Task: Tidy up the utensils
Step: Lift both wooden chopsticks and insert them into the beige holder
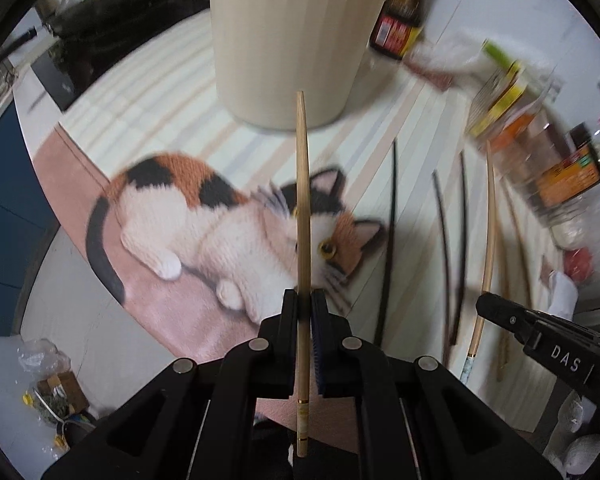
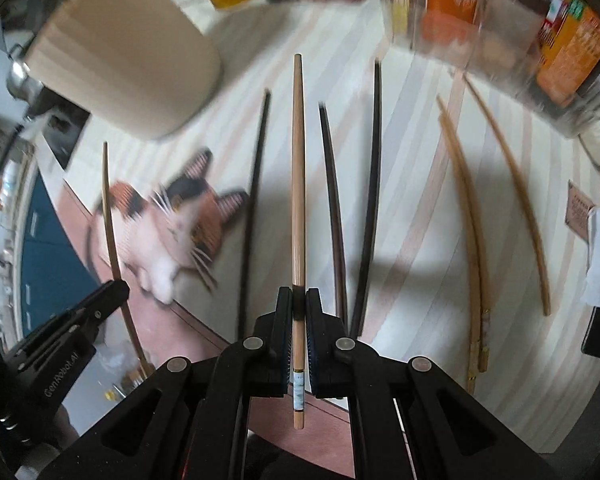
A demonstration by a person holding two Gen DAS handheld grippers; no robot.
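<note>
Starting with the left wrist view: our left gripper point(image 1: 304, 312) is clamped tight on a light wooden chopstick point(image 1: 302, 200), pinched low on its shaft so most of it sticks out forward, tip aimed at the base of the ribbed cream holder point(image 1: 291, 40). That holder stands on the cat-print mat point(image 1: 171, 216) toward the mat's far edge, with a dark sauce bottle point(image 1: 400, 20) just beside it. Three dark chopsticks point(image 1: 390, 240) lie loose on the striped part of the mat, toward its right edge.

Over on the right wrist view, our right gripper point(image 2: 298, 312) is also closed hard on its own pale chopstick point(image 2: 297, 168), the decorated end poking out behind the pads. Under it the dark chopsticks and a few tan bamboo ones point(image 2: 466, 216) are spread on the mat, and the jars point(image 2: 500, 20) crowd the far right corner.

Biggest worry, we reckon: both sticks are held near one end, so they could pivot in the pads if a tip clips the holder's rim. Both grippers heading for that one holder could also knock sticks together, and a wide swing on the right might catch those jars.
</note>
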